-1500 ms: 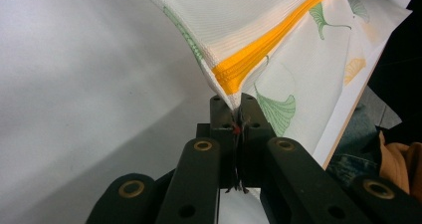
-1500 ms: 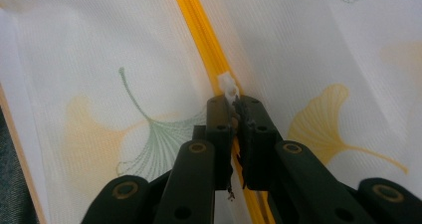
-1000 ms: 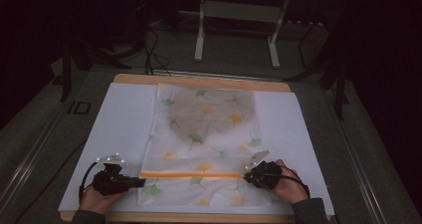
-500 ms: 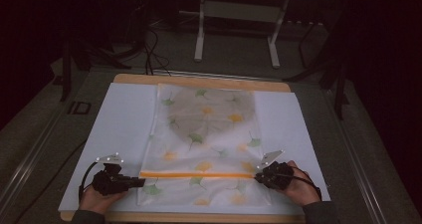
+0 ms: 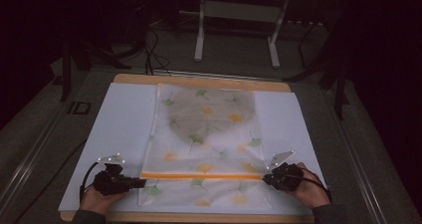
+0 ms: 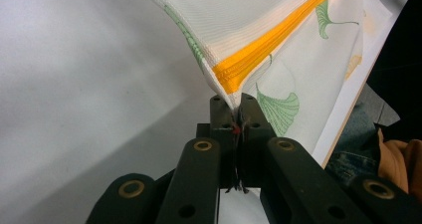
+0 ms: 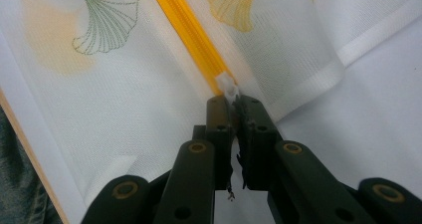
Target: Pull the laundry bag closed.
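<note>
Near table edge, position: mesh bag (image 5: 206, 144) is lying flat on the white sheet (image 5: 119, 129) that is covering the wooden table (image 5: 199, 79), its long axis running away from the person.
Bag vs. left gripper: left gripper (image 5: 142, 183) is meeting the bag's left edge at the end of the orange zipper (image 5: 201, 175); in the left gripper view the corner of fabric is rising out from between the jaws.
Left gripper state: left gripper (image 6: 237, 115) is clamping the mesh bag (image 6: 278, 30), jaws pressed together on the fabric right where the orange zipper (image 6: 263, 47) is ending.
Bag vs. right gripper: right gripper (image 5: 266, 178) is sitting at the bag's right edge, level with the zipper's other end, so the zipper is spanning between the two grippers.
Right gripper state: right gripper (image 7: 233, 109) is pinching the small white zipper pull (image 7: 228, 86), jaws nearly touching; the pull is sticking out just beyond the jaw tips.
Hands: left hand (image 5: 97, 199) and right hand (image 5: 311, 191) are holding the grippers at the near edge.
Bag appearance: white, semi-sheer mesh, printed with green and yellow ginkgo leaves; a grey rounded shape is showing through the far half; white hem band is running along the edges (image 7: 368, 32).
Zipper appearance: bright orange, straight, crossing the bag's near part.
</note>
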